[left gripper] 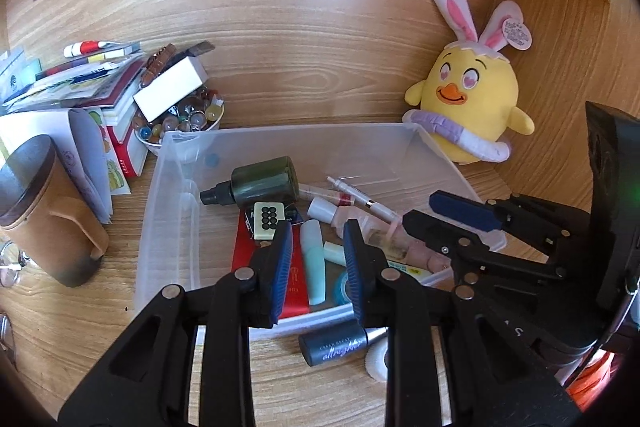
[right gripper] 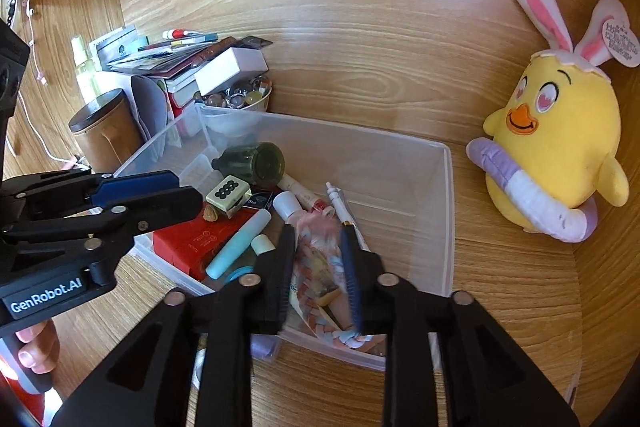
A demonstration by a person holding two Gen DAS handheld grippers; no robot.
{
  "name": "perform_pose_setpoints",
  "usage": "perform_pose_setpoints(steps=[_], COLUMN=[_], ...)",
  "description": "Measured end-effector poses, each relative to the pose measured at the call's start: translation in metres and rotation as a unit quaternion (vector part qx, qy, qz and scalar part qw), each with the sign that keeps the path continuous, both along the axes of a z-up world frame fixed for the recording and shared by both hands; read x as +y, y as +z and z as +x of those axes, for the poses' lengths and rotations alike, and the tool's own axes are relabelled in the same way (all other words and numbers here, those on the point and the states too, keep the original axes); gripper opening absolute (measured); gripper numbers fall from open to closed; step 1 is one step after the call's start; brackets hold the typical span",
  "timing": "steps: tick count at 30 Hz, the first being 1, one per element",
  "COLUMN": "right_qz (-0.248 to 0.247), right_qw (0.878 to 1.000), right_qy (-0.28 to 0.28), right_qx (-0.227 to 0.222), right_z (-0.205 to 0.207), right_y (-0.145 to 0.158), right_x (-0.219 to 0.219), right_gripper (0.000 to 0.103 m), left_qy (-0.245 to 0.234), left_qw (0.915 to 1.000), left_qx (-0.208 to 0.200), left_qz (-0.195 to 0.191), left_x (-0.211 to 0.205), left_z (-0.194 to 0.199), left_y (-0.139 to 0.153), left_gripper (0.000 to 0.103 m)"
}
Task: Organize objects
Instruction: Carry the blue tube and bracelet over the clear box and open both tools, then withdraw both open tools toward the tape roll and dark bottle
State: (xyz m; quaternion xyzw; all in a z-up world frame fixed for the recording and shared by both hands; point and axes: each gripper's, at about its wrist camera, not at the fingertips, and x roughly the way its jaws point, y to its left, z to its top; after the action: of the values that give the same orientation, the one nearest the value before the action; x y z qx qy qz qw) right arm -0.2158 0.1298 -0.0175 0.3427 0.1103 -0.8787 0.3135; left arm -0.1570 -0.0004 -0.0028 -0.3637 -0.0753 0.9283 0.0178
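A clear plastic bin [left gripper: 168, 195] [right gripper: 448, 211] on the wooden desk holds a dark green bottle [left gripper: 264, 183] [right gripper: 256, 163], a mahjong tile [left gripper: 269, 221] [right gripper: 228, 191], a red box [left gripper: 246, 247] [right gripper: 188, 243], a teal tube [left gripper: 314, 259] [right gripper: 240, 243], a pen [left gripper: 368, 203] [right gripper: 340, 207] and a small white-capped bottle [left gripper: 324, 209] [right gripper: 288, 205]. My left gripper [left gripper: 316, 259] is open and empty above the bin's near edge. My right gripper [right gripper: 318, 267] hangs over the bin with a clear packet of pastel pieces [right gripper: 316, 263] between its fingers; I cannot tell whether it grips the packet.
A black Urban Decay tube [left gripper: 336, 347] lies on the desk before the bin. A yellow chick plush [left gripper: 472, 111] [right gripper: 560, 147] sits right. At left stand a lidded mug [left gripper: 44, 211] [right gripper: 104, 131], a book stack [left gripper: 92, 83] [right gripper: 176, 59] and a bead bowl [left gripper: 180, 123] [right gripper: 240, 99].
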Motion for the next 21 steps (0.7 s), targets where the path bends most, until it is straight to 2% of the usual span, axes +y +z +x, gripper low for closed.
perform_pose_setpoints(steps=[6,8,10,17,21], right_qz=[-0.001,-0.002,-0.005,-0.008,-0.014], right_qw=[1.0,0.999,0.999,0.999,0.998], right_qy=[-0.01,-0.014,-0.016,-0.024,-0.022], right_qx=[0.025,0.031,0.035,0.048,0.051], right_z=[0.01,0.014,0.018,0.032,0.042], right_y=[0.01,0.014,0.018,0.027,0.03], right_x=[0.005,0.008,0.012,0.025,0.032], right_gripper=[0.048,0.052,0.058,0.063,0.071], left_qy=[0.008,0.011,0.013,0.026,0.028], left_qw=[0.9999,0.9997,0.9996,0.9986,0.9982], left_qx=[0.012,0.019,0.024,0.036,0.037], left_qz=[-0.007,-0.009,-0.009,-0.03,-0.037], left_x=[-0.002,-0.002,-0.003,-0.002,-0.001], left_z=[0.012,0.018,0.023,0.041,0.052], left_y=[0.006,0.009,0.012,0.017,0.017], left_gripper=[0.04,0.045,0.054,0.073,0.085])
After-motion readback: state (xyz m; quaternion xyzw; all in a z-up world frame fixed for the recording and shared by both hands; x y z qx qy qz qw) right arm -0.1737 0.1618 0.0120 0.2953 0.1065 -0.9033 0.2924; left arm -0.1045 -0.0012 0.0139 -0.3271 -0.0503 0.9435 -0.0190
